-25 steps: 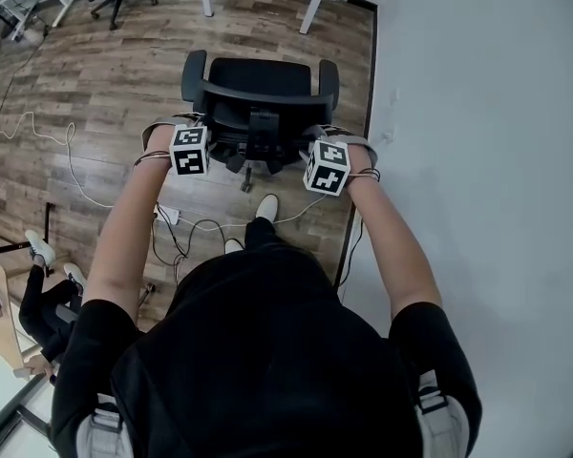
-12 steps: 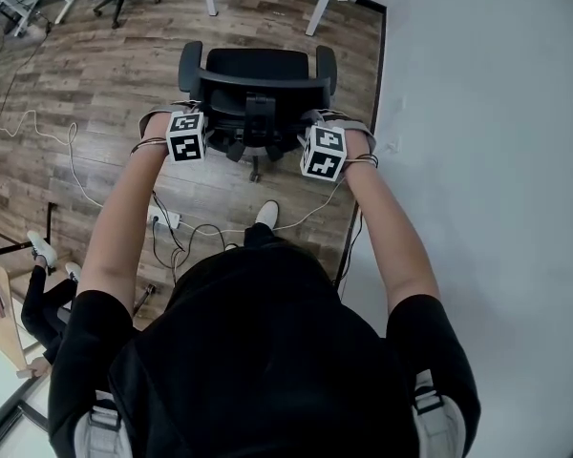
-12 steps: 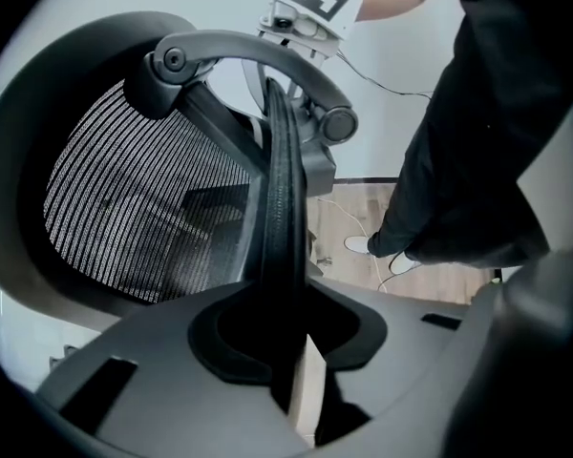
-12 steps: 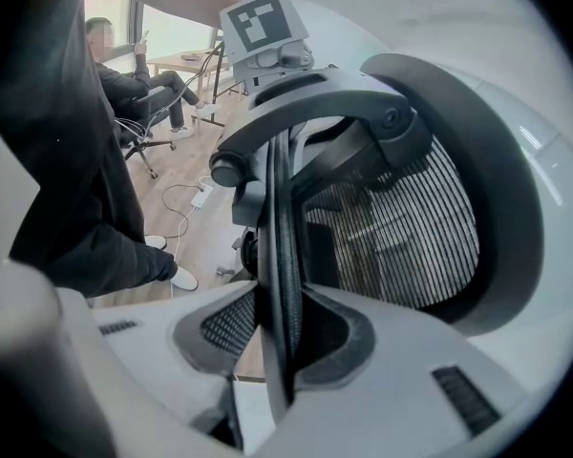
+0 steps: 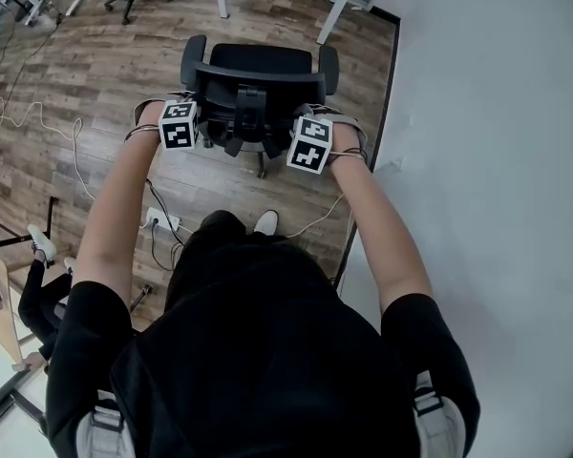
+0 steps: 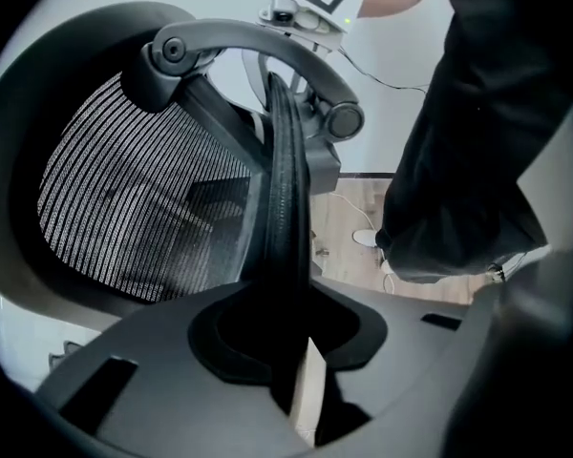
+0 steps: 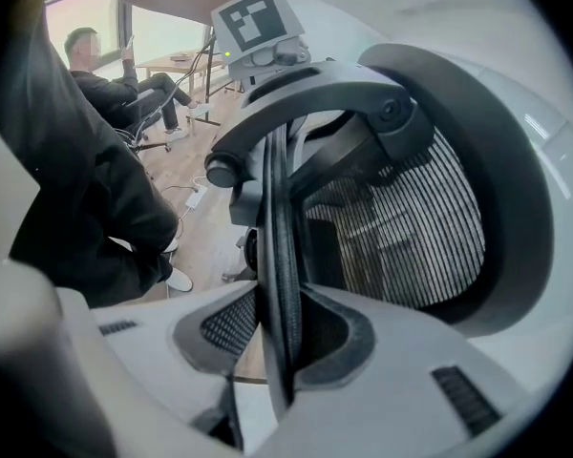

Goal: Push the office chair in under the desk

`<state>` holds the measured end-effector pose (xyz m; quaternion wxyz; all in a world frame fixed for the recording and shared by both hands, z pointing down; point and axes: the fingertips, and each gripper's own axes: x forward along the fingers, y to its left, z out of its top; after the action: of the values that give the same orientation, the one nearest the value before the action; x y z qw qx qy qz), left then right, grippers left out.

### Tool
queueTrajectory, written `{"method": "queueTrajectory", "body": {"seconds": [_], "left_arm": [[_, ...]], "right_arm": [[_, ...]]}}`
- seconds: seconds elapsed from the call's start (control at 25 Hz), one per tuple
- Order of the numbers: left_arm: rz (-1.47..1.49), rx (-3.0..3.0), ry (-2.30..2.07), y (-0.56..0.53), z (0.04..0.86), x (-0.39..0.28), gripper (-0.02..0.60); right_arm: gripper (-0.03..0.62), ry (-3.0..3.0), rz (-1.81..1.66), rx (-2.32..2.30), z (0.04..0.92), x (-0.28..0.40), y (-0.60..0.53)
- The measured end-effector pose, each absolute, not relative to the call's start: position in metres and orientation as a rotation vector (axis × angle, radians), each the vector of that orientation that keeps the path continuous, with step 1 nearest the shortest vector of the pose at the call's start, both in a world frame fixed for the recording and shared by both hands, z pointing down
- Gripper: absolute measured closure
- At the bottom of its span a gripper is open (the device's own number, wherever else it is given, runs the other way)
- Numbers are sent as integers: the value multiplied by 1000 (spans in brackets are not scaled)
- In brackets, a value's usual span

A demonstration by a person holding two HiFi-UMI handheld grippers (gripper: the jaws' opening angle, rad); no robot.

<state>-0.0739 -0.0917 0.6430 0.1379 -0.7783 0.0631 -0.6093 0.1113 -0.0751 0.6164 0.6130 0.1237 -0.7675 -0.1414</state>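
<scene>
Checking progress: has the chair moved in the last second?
Yes. The chair has rolled forward, closer to the white desk legs and farther from the power strip.

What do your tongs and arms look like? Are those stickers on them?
The left tongs and right tongs are wide grey plastic with dark hollows. Each carries a white cube printed with black square patterns, not stickers you could peel. The person wears a black short-sleeved top.

office chair [image 5: 258, 72] rolled forward, nearer desk legs [image 5: 338, 6]
</scene>
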Motion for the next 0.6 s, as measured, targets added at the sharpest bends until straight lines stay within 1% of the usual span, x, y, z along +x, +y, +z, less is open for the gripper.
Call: {"method": "queueTrajectory", "body": {"seconds": [0.28, 0.6], "left_arm": [[-1765, -2251, 162, -143, 637, -89, 502], [-1740, -2247, 108, -200, 639, -122, 502]], "right_arm": [[485, -1760, -299, 281, 611, 96, -127], [485, -1759, -280, 305, 613, 63, -176]]}}
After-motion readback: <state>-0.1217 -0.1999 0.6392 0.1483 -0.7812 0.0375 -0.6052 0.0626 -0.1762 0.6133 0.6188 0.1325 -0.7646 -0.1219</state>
